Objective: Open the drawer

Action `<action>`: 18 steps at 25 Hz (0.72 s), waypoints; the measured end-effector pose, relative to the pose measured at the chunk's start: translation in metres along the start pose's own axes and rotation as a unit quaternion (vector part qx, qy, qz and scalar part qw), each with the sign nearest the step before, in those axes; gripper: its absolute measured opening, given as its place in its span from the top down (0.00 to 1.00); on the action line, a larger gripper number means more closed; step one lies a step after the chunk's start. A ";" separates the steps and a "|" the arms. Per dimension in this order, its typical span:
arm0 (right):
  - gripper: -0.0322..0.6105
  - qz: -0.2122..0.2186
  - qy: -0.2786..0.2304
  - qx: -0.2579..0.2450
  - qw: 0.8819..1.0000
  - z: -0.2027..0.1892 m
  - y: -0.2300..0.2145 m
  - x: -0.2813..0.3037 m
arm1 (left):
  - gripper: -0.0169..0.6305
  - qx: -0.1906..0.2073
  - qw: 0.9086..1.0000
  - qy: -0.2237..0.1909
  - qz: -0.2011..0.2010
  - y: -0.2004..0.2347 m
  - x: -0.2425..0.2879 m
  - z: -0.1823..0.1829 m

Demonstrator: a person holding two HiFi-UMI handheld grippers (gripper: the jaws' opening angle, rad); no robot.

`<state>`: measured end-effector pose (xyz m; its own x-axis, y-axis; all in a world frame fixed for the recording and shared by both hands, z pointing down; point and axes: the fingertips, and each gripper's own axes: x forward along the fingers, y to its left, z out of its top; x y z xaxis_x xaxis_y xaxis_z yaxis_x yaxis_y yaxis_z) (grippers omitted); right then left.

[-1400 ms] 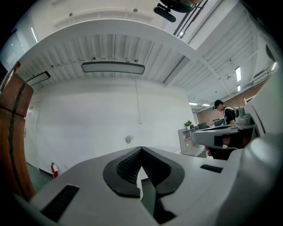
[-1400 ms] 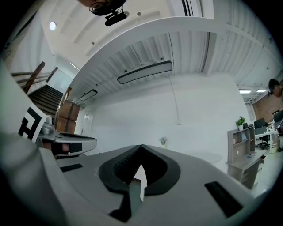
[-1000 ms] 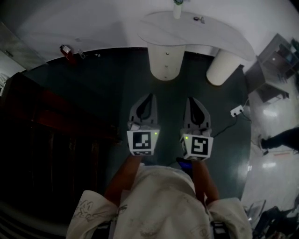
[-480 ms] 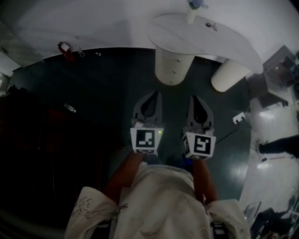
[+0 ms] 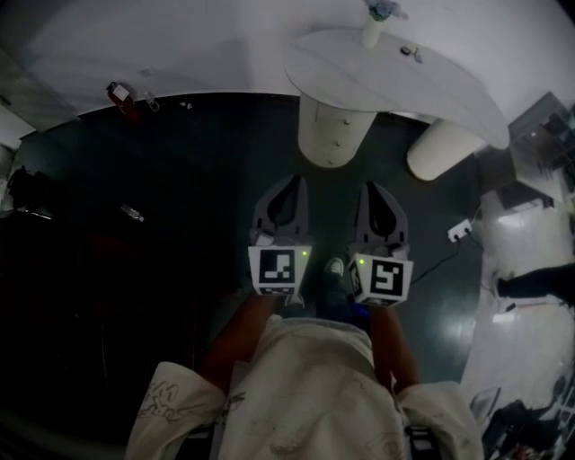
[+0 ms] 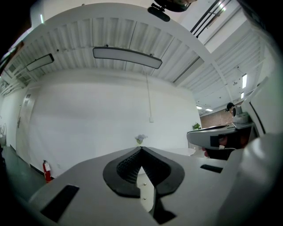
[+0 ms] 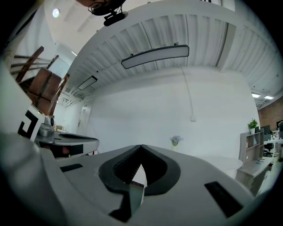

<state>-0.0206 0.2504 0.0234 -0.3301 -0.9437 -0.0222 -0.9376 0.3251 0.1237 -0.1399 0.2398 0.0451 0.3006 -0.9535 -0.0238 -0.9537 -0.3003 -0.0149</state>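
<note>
Curving like a bean, a smooth white tabletop (image 5: 449,85) is seen at the upper centre and right of the head view, borne on two rounded white pedestals. On the nearer pedestal (image 5: 314,144), at upper centre, a vertical row of small knobs marks the drawer (image 5: 338,126), which sits flush and shut. A small vase (image 5: 372,27) is set at the tabletop's far edge. Below, a dark, glossy, greenish floor (image 5: 207,153) is spread out, met by a matte white wall (image 5: 180,45), with a red fire extinguisher (image 5: 121,95) at the upper left and a white power strip (image 5: 460,231) at the right. At the frame's centre, the left hand-held gripper (image 5: 290,180) and right hand-held gripper (image 5: 374,189), grey moulded shells with ribbed black pads and marker cubes, are held side by side, pointed toward the drawer yet well apart from it. The jaws of both are closed tip to tip, with nothing gripped.
</note>
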 end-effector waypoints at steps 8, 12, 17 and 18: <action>0.94 -0.007 0.014 0.022 1.000 -0.026 -0.047 0.047 | 0.97 0.016 1.000 -0.007 -0.014 -0.013 0.070 -0.002; 0.94 -0.008 0.014 0.027 1.000 -0.030 -0.086 0.075 | 0.97 0.019 1.000 -0.005 -0.018 -0.024 0.117 -0.001; 0.94 -0.005 0.007 0.035 0.999 -0.035 -0.127 0.116 | 0.97 0.022 1.000 -0.006 -0.011 -0.033 0.172 0.000; 0.94 -0.004 0.006 0.036 0.999 -0.036 -0.134 0.123 | 0.97 0.022 1.000 -0.006 -0.010 -0.035 0.182 0.000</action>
<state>0.0685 0.0880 0.0397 -0.3220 -0.9467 -0.0113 -0.9457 0.3210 0.0517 -0.0518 0.0772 0.0408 0.3204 -0.9467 -0.0344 -0.9462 -0.3181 -0.0595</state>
